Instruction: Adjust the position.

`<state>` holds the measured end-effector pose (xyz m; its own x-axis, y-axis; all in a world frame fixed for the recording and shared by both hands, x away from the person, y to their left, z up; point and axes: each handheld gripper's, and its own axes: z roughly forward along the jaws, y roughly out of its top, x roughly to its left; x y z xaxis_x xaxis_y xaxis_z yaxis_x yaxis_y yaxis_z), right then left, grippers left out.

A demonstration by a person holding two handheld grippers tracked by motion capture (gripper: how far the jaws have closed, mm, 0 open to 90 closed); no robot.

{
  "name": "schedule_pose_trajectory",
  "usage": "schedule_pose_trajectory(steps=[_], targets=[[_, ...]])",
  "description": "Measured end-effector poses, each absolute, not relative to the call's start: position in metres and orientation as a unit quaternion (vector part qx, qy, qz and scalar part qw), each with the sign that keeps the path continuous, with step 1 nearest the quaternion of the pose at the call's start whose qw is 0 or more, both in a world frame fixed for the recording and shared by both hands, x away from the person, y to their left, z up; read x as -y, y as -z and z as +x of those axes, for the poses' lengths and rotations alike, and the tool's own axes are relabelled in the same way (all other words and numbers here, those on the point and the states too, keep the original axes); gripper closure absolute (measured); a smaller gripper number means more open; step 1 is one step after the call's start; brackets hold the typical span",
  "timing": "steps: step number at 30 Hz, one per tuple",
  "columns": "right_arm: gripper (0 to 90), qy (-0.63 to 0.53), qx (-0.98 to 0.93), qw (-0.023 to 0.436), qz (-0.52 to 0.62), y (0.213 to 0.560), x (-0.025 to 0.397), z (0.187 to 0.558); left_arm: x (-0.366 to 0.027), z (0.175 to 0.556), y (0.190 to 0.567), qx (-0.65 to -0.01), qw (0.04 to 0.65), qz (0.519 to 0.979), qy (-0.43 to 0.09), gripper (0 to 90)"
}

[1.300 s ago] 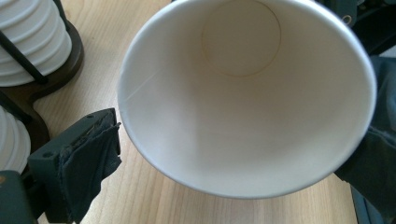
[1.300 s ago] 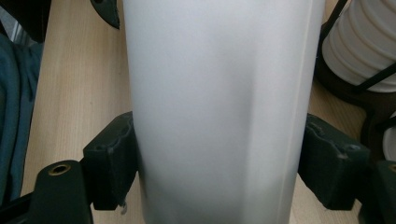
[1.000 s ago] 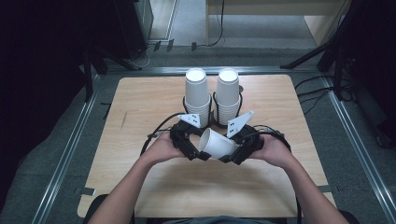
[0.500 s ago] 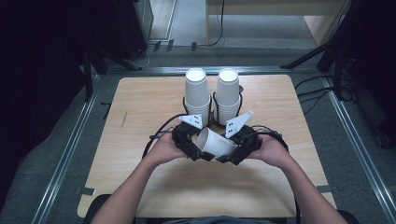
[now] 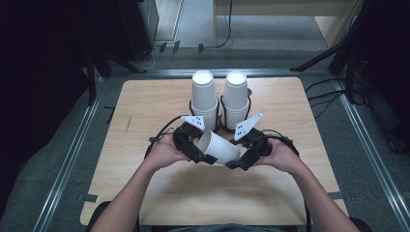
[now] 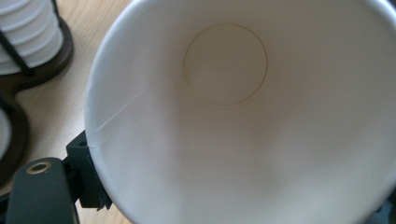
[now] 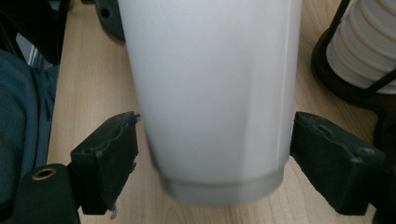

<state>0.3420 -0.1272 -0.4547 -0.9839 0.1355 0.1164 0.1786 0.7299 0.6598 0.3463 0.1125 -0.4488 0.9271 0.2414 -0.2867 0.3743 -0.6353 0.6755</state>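
A white paper cup [image 5: 220, 147] lies tilted above the table between both hands. Its mouth points at my left gripper [image 5: 199, 151] and its base at my right gripper [image 5: 238, 162]. The left gripper view looks straight into the cup [image 6: 233, 116], with one finger [image 6: 88, 177] pressed against the outside of the rim. In the right gripper view the cup [image 7: 210, 93] sits base-down between the two fingers [image 7: 109, 161], and both touch its sides near the bottom. Both grippers are shut on the cup.
Two tall stacks of white cups [image 5: 204, 94] [image 5: 236, 94] stand in a dark wire holder just behind the grippers, seen close in the gripper views as cups [image 6: 28, 37] [image 7: 369, 46]. The wooden table [image 5: 145, 106] has metal rails and dark floor around it.
The cup and both grippers have barely shifted; the hold looks the same.
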Motion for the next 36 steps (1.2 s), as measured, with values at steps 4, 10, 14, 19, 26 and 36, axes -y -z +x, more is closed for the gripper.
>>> schedule_pose_trajectory(steps=[4,10,14,19,26,36], targets=[[15.6,0.357,0.929,0.026,-0.091,0.456,0.128,0.344,-0.114,0.35,0.443,-0.171,0.38,0.905,0.086,12.0],[15.5,0.363,0.927,0.017,-0.092,0.456,0.129,0.345,-0.109,0.357,0.433,-0.152,0.344,0.923,0.078,12.1],[15.5,0.367,0.925,0.016,-0.095,0.457,0.13,0.347,-0.1,0.359,0.431,-0.136,0.318,0.935,0.077,12.1],[15.5,0.367,0.925,0.016,-0.096,0.459,0.13,0.348,-0.088,0.365,0.428,-0.118,0.281,0.95,0.074,12.1],[15.5,0.364,0.926,0.016,-0.096,0.464,0.126,0.349,-0.073,0.369,0.424,-0.101,0.234,0.965,0.067,12.1],[19.5,0.375,0.923,0.013,-0.084,0.472,0.116,0.348,-0.067,0.368,0.425,-0.095,0.221,0.968,0.066,11.4]])
